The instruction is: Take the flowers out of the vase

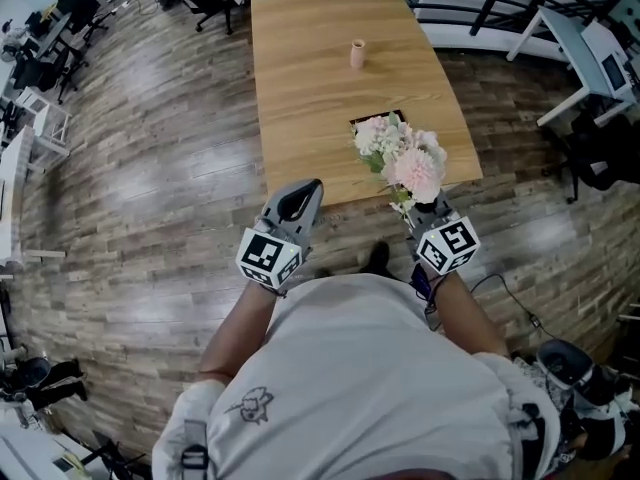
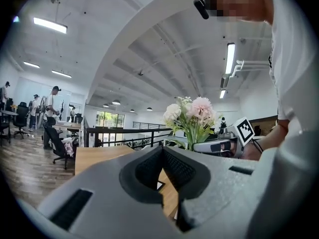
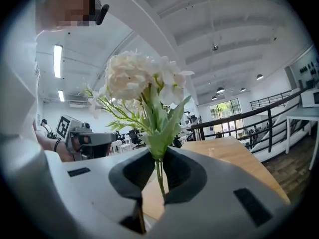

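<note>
Well this side of the vase (image 1: 357, 54), the right tool (image 1: 420, 206) clamps the flowers (image 1: 405, 158) upright; the left tool (image 1: 303, 193) is closed, empty.

1. The flowers (image 1: 403, 158) are seen in pale pink, white and green.
2. The vase (image 1: 357, 54) is shown in soft pink.
3. The table (image 1: 300, 98) is marked by light wood grain.
4. The floor (image 1: 150, 168) is laid in streaked grey-brown planks.
5. The left gripper (image 2: 163, 152) and right gripper (image 3: 158, 158) are coloured grey; black-and-white square markers are borne on their cubes (image 1: 268, 256).
6. The shirt (image 1: 360, 368) is coloured off-white, with a small dark line drawing.
</note>
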`<state>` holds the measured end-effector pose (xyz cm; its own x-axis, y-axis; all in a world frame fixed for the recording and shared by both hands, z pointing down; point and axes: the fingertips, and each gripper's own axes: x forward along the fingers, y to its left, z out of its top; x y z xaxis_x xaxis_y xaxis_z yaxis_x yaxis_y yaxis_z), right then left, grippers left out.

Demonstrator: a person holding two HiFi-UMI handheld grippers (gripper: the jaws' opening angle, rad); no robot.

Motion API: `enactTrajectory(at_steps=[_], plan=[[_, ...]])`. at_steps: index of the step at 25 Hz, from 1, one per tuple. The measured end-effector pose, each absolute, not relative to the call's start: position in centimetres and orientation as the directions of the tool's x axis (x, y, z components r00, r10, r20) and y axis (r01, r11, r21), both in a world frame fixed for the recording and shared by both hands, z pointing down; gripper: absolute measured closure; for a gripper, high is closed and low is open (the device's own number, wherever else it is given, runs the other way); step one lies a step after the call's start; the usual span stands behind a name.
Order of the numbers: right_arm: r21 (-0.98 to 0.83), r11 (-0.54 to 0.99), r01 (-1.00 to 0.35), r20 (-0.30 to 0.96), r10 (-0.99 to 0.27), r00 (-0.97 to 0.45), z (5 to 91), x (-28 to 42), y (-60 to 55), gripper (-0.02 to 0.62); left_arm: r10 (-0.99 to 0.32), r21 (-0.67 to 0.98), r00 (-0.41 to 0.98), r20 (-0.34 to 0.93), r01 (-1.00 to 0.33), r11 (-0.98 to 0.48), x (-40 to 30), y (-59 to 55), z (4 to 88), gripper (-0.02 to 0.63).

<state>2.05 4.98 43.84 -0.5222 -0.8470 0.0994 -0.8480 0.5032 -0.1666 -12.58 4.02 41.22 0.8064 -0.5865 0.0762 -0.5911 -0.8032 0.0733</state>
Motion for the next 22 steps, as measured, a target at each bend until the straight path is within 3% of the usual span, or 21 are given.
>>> enactTrajectory(at_steps=[14,22], plan=[[-0.146,0.499,-0.854,0.082,-0.855,-0.513,43.4,-2.2,10.9,0.541,-0.571,0.066,0.818,0.073,-0.575,-0.816,-19.7,8.0,41.9,0.603],[-0.13,0.536,-0.834,0.08,-0.833,-0.547,42.6,-3.2,12.4,0.541,-0.565,0.09,0.822,0.071,-0.569,-0.817,-20.4,8.2,42.1,0.603]])
